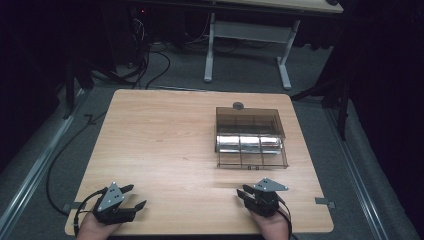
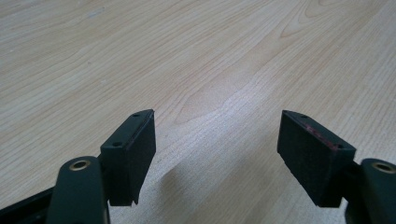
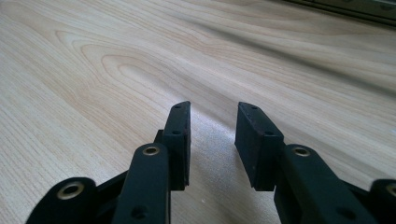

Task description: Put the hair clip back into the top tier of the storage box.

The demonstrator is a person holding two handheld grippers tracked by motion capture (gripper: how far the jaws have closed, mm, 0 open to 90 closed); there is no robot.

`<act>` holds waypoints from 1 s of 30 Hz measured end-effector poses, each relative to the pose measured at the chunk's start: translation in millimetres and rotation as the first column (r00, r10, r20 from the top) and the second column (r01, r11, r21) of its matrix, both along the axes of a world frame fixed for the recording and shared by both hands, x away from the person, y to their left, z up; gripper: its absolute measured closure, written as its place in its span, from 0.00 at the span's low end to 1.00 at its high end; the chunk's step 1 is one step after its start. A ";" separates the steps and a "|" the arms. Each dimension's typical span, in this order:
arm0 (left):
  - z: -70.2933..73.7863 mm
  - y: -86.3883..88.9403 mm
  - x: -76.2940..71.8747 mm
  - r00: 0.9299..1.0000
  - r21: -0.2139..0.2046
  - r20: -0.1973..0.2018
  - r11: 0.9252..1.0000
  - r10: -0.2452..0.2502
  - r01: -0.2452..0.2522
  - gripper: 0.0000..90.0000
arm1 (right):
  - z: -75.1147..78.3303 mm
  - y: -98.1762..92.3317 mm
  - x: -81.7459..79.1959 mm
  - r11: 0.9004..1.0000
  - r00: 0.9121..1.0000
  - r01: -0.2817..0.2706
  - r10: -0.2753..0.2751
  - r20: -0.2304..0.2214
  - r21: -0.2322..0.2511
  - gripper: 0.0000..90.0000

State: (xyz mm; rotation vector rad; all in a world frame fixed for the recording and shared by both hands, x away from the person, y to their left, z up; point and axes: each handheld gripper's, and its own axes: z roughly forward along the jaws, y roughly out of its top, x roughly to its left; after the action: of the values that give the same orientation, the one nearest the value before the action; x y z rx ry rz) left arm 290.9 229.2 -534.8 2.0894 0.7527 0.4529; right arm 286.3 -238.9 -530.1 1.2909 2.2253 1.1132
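Note:
A tinted clear plastic box with compartments lies on the right half of the wooden table. Shiny metal cylinders rest in a row inside it. A small dark round knob sits just behind the box. My left gripper rests at the near left corner, open wide over bare wood. Near the front edge, short of the box, my right gripper is open with nothing between its pads. A hand holds each gripper at the bottom of the high view.
Beyond the table stands a white-legged desk on grey carpet, with black cables trailing on the floor at the left. A small grey tab sticks out at the table's right edge.

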 end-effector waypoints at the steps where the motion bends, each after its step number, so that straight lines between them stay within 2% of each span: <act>1: 0.0 -0.1 0.0 1.000 0.002 0.000 1.000 0.000 0.000 0.32 | 0.1 0.2 -0.3 1.000 1.000 0.003 -0.003 -0.002 0.001 0.73; 9: 0.0 0.0 -0.1 1.000 0.001 0.001 1.000 0.000 0.000 0.32 | 0.4 -1.3 -0.9 1.000 1.000 0.011 -0.011 0.003 0.012 0.75; 15: 0.2 0.3 0.1 1.000 -0.001 0.000 1.000 0.000 0.000 0.32 | 1.9 -1.6 -2.0 1.000 1.000 -0.004 0.004 0.021 0.007 0.76; 19: 0.1 0.1 0.3 1.000 0.001 -0.001 1.000 0.001 -0.001 0.32 | 6.6 -5.2 -4.8 1.000 0.999 0.004 -0.005 0.038 0.023 0.77; 30: 0.1 0.2 0.4 1.000 -0.001 -0.002 1.000 0.006 -0.006 0.32 | 9.5 -20.3 -7.6 0.998 0.997 0.056 -0.056 0.049 0.005 0.77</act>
State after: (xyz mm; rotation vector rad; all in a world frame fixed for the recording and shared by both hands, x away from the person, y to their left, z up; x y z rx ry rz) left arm 291.3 229.4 -534.7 2.0873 0.7599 0.4540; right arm 278.7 -259.3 -520.6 1.3053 2.1390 1.1170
